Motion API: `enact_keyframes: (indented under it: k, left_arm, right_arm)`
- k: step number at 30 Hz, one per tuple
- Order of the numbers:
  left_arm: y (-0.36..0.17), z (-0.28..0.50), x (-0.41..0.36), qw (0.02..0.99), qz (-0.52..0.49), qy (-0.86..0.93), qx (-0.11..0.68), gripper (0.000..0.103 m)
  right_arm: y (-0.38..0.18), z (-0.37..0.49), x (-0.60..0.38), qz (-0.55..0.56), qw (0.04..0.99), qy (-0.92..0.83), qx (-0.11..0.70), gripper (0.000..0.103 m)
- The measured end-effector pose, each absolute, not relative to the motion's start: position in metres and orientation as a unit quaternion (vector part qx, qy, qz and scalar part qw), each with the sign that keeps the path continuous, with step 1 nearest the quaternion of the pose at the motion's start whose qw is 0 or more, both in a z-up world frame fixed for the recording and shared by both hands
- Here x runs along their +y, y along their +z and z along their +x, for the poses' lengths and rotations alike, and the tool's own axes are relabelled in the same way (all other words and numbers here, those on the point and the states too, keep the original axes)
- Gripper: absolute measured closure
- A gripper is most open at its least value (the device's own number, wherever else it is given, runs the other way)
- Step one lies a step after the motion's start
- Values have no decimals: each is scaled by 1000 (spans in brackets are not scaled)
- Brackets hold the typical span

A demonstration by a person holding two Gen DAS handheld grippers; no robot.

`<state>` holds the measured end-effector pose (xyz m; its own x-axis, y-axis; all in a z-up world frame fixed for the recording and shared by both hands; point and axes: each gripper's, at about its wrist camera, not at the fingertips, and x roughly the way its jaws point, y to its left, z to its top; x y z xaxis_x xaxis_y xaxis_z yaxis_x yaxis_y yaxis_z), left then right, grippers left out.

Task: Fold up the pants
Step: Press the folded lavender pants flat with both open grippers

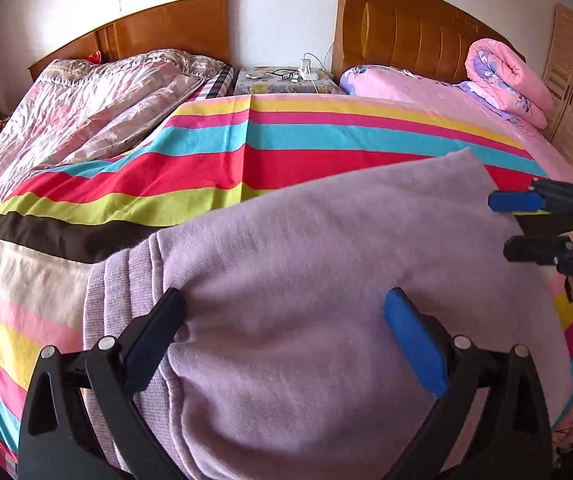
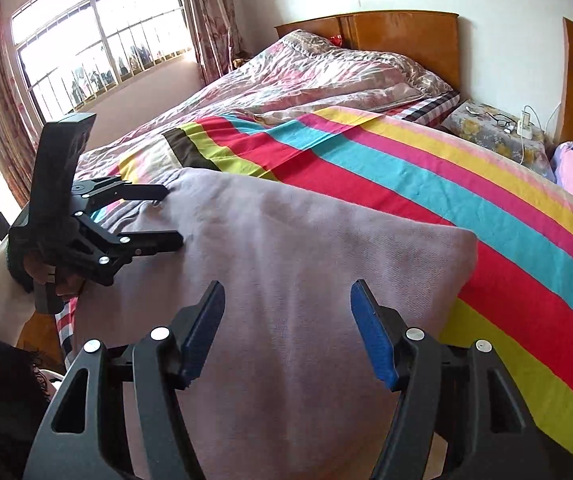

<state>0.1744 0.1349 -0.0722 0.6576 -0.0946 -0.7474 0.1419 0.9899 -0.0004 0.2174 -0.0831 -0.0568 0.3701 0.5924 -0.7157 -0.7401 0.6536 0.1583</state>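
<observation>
The lilac pants (image 1: 306, 264) lie folded on the striped sheet (image 1: 222, 160), also in the right wrist view (image 2: 286, 248). My left gripper (image 1: 286, 312) is open and empty just above the pants near the ribbed waistband (image 1: 126, 280); it also shows in the right wrist view (image 2: 172, 216). My right gripper (image 2: 286, 300) is open and empty over the pants' other end; it also shows in the left wrist view (image 1: 500, 224) at the right edge of the cloth.
A floral quilt (image 1: 98, 96) lies on the left bed. A nightstand (image 1: 282, 80) with glasses and chargers stands between two wooden headboards (image 1: 406, 32). A rolled pink quilt (image 1: 506, 76) lies on the right bed. A window (image 2: 98, 28) is at the left.
</observation>
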Motion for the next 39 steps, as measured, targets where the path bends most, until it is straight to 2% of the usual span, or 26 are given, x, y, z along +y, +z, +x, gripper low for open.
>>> enact_keyframes:
  k: [6, 8, 14, 17, 21, 26, 30, 34, 39]
  left_arm:
    - [-74, 171, 132, 915, 39, -68, 396, 2]
    - [-75, 171, 132, 914, 38, -69, 397, 2]
    - [-75, 172, 133, 914, 35, -72, 398, 2]
    - [-75, 171, 133, 914, 33, -74, 398, 2]
    - [-76, 171, 133, 913, 34, -73, 399, 2]
    - [-76, 170, 133, 913, 35, -73, 400, 1]
    - [-75, 169, 132, 914, 32, -75, 397, 1]
    - [-75, 169, 133, 915, 26, -77, 394, 1]
    - [-64, 156, 134, 921, 16, -79, 382, 2]
  right_arm:
    - [-62, 257, -105, -54, 846, 367, 383, 39]
    - [-53, 256, -103, -48, 852, 362, 375, 35]
    - [-70, 257, -72, -125, 824, 383, 397, 35]
    - [-63, 277, -85, -97, 852, 345, 383, 35]
    - [-48, 282, -80, -87, 871, 316, 367, 28]
    - [-58, 262, -31, -174, 832, 371, 374, 27]
    - [-76, 285, -29, -192, 836, 317, 405, 23]
    - [-49, 295, -26, -156, 856, 309, 384, 22]
    - [-30, 278, 36, -197, 821, 390, 367, 21]
